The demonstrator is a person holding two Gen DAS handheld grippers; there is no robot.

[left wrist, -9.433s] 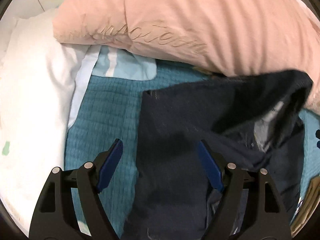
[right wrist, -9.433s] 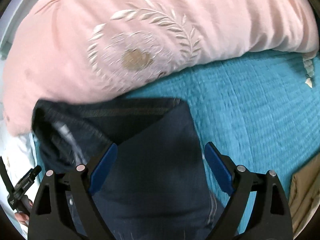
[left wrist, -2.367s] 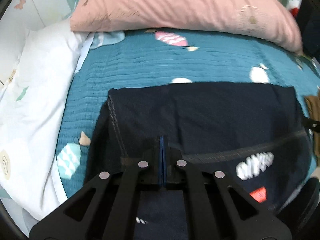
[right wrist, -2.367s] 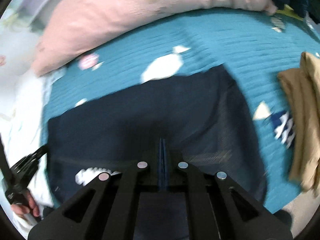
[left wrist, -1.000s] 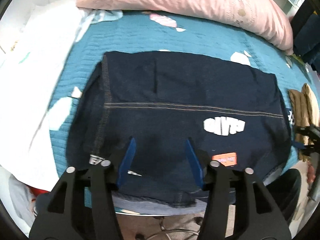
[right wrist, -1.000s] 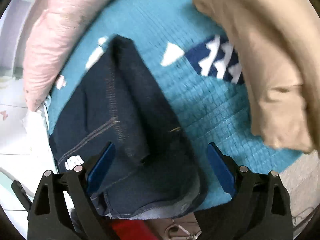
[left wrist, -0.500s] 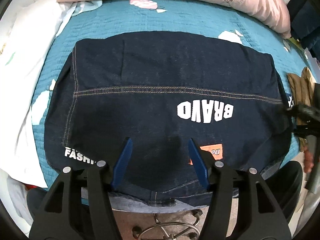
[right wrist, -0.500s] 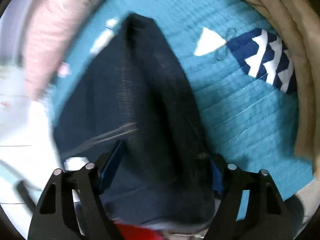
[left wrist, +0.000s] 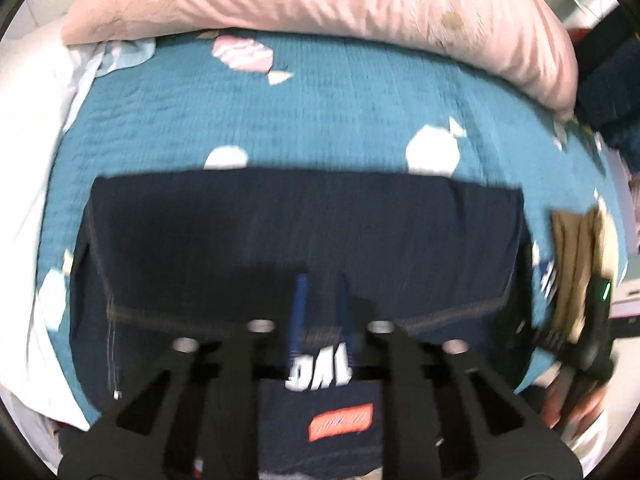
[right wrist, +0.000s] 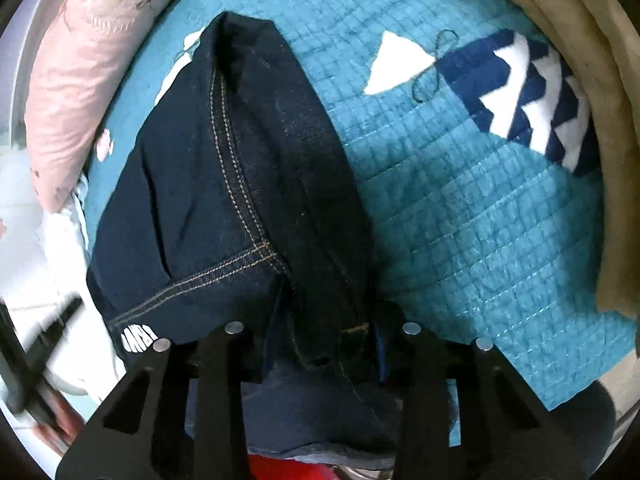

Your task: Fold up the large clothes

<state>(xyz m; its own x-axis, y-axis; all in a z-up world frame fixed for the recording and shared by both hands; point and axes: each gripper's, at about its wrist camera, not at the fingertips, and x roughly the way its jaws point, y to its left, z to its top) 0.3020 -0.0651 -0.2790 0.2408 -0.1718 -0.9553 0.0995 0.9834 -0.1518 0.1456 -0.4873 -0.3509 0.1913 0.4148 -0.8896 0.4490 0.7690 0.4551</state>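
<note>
The dark navy denim garment with tan stitching and white lettering (left wrist: 304, 240) lay folded on the teal quilted bedspread (left wrist: 320, 112), its near hem hanging just over the bed's front edge. Its far edge ran straight across the quilt, well short of the long pink embroidered pillow (left wrist: 320, 4) along the head of the bed, so a broad band of bare teal stayed open between them. On the garment's left, a narrow strip of quilt separated it from the rumpled white bedding (left wrist: 28, 152). On its right edge, the quilt ran on a little way to a folded tan cloth (left wrist: 576, 264), which sat near the bed's corner beside a navy and white zigzag patch (right wrist: 532, 100).

The left tool (left wrist: 320, 312) hung low over the middle of the garment's near portion, pointing toward the pillow. Its blue-padded fingers (left wrist: 298, 312) stood only a narrow gap apart with the white lettering showing between them; the picture was blurred, and I could not tell whether they pinched any cloth.

The right tool (right wrist: 322, 344) sat at the garment's right-hand edge, angled along the side seam. Its fingers were drawn in against a thick bunch of the folded denim layers, clamped on them, with the teal quilt open to its right.
</note>
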